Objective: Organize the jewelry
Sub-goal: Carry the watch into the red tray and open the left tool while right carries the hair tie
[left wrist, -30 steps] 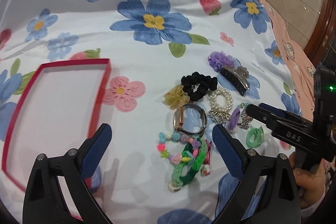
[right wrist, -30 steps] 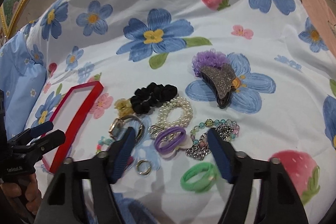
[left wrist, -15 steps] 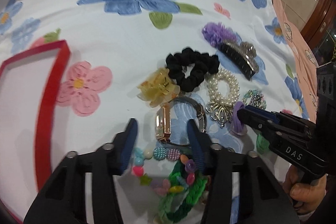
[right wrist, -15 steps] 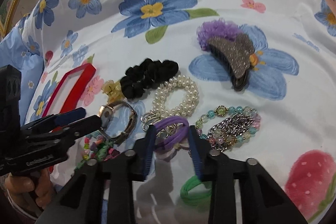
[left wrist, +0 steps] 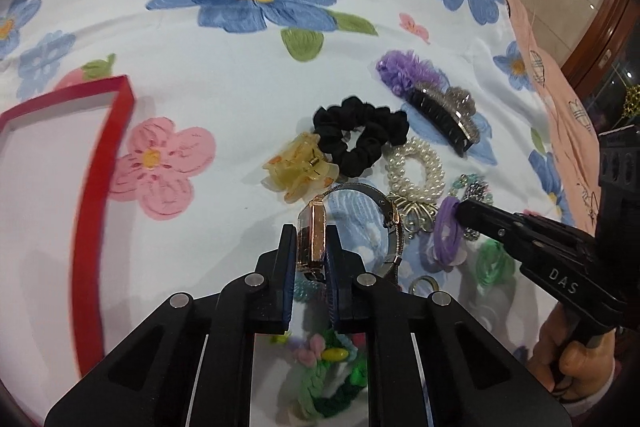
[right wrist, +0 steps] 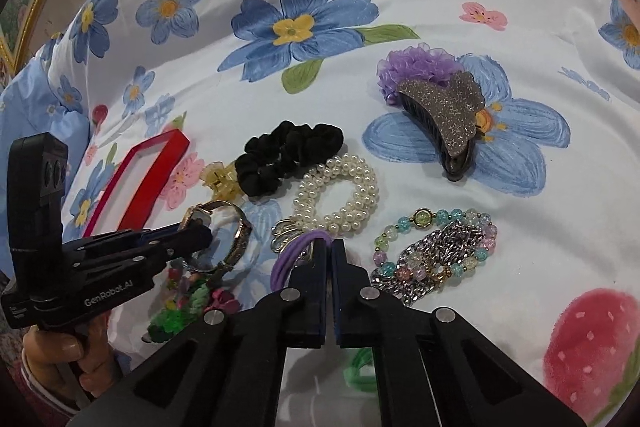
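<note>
The left gripper point(left wrist: 312, 239) reaches low over the flowered sheet point(left wrist: 224, 75), its fingers pinching the case of the watch point(left wrist: 310, 235), which stands on edge between the pads while its mesh band point(left wrist: 384, 223) loops off to the right. From the right wrist view the same gripper point(right wrist: 196, 233) comes in from the left, held in a hand point(right wrist: 60, 355) at the lower edge, tips on the watch point(right wrist: 218, 227).

The right gripper point(right wrist: 329, 251) points forward and down with its fingers pressed together on the purple tie point(right wrist: 294, 249), which lies just in front of the pearl bracelet point(right wrist: 338, 195). In the left view it point(left wrist: 460, 213) enters from the right, tip against the purple tie point(left wrist: 448, 233), the holding hand point(left wrist: 572, 355) below it.

The red box point(left wrist: 100, 163) lies open at the left, well apart from the pile. Near the watch sit a yellow clip point(left wrist: 298, 169), a black scrunchie point(left wrist: 360, 135), and farther back a dark claw clip point(left wrist: 444, 111) touching a purple ruffle point(left wrist: 404, 73).

Only the right view shows clearly the pastel bead bracelet point(right wrist: 420, 223) around a silver chain point(right wrist: 436, 259), right of the tie. The green band point(left wrist: 494, 261) and a small ring point(left wrist: 422, 283) show better from the left. A colourful beaded piece point(left wrist: 328, 375) lies under the left gripper, partly hidden
</note>
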A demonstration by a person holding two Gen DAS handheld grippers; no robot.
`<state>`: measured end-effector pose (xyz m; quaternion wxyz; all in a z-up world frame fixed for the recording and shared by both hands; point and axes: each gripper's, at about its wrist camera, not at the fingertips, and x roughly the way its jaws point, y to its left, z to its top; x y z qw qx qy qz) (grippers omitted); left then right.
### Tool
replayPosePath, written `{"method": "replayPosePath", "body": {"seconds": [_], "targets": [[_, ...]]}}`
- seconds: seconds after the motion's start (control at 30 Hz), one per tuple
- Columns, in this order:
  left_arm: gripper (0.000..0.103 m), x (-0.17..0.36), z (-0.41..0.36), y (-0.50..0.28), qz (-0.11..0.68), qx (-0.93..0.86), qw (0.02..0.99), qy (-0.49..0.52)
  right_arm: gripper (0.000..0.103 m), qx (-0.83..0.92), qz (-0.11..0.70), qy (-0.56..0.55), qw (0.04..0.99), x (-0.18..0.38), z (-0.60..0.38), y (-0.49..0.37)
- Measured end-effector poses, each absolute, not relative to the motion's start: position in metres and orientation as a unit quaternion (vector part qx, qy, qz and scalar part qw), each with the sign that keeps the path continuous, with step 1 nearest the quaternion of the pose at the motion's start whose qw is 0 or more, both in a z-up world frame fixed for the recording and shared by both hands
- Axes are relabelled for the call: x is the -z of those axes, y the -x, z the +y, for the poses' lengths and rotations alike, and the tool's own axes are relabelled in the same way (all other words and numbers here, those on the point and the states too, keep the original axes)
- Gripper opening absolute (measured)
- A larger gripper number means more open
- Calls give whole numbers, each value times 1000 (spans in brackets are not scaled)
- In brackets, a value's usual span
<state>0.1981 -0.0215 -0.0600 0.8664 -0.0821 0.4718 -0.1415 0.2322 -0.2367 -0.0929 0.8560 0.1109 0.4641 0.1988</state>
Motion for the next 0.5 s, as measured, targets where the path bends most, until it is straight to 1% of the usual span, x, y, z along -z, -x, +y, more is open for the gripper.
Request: {"method": "replayPosePath", "body": {"seconds": [0.5], "targets": [[10, 28, 51, -156, 437, 97, 884, 135, 1, -254, 428, -105, 861, 52, -190, -217]]}}
